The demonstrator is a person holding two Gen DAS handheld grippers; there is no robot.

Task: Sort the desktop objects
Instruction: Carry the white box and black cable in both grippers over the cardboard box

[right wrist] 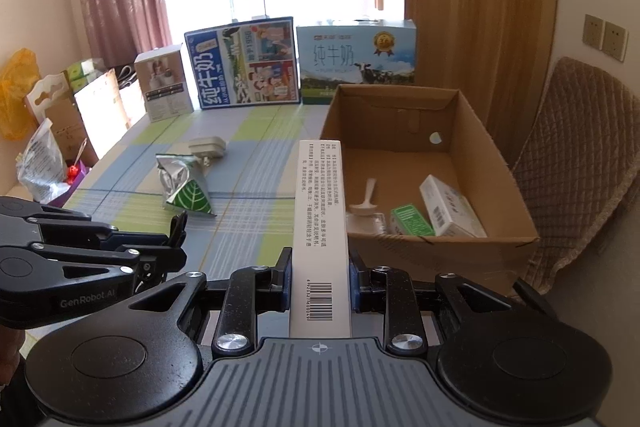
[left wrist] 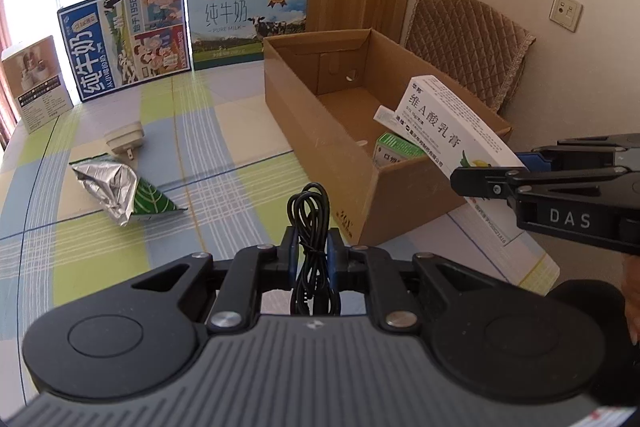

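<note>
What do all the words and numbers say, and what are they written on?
"DAS": right gripper.
"GenRobot.AI": left gripper.
"维A酸乳膏": white medicine box in the right gripper; its small print and barcode digits are too small.
"纯牛奶", "PURE MILK": pale blue milk carton.
"纯牛奶", "1956": dark blue milk carton.
Green box in the cardboard box: too blurred.

Left gripper (left wrist: pixel 311 247) and right gripper (right wrist: pixel 319 269) level, side by side — both jaws clamped.

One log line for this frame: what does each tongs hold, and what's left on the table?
left tongs: shut on black cable | right tongs: shut on ointment box | on table: foil pouch, charger
</note>
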